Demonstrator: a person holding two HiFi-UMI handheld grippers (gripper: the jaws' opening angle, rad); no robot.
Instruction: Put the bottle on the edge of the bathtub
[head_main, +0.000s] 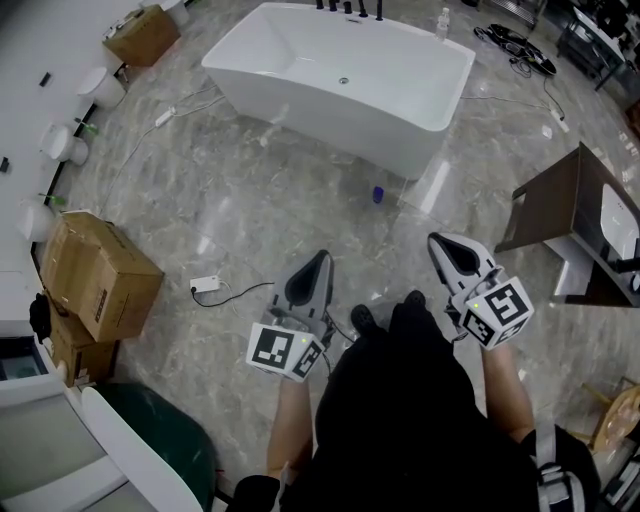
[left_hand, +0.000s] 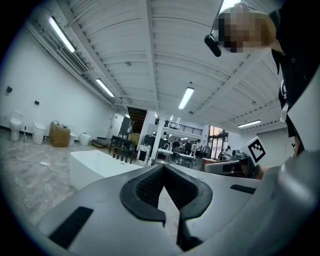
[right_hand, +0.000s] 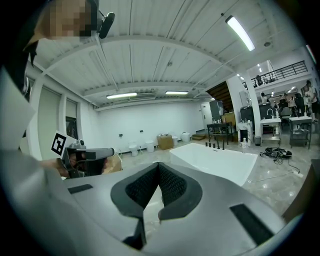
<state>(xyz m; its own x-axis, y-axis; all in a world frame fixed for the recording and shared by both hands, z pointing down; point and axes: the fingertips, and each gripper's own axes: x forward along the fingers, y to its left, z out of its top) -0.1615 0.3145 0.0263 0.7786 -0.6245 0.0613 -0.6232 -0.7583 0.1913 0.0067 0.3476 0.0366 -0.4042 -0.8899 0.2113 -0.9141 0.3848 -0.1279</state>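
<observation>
**Both grippers shut and empty, well short of the bathtub**

The left gripper (head_main: 321, 258) and the right gripper (head_main: 441, 241) are held side by side above the grey marble floor (head_main: 250, 210), both pointed toward the white freestanding bathtub (head_main: 400, 120). In the left gripper view the black pads are seen meeting at their tips (left_hand: 163, 166) with nothing between them. The same is seen in the right gripper view, where the jaws are pressed together (right_hand: 159, 165) and nothing is held.

A small clear bottle (head_main: 443, 22) is seen upright at the far right corner of the bathtub, well apart from both grippers. Whether it rests on the rim or just behind it cannot be told. A row of dark taps (head_main: 348, 7) is set along the far rim. A small blue object (head_main: 378, 194) lies on the floor just in front of the tub. Cardboard boxes (head_main: 98, 272) are stacked at the left, and a dark wooden table (head_main: 565, 205) is placed at the right.
</observation>
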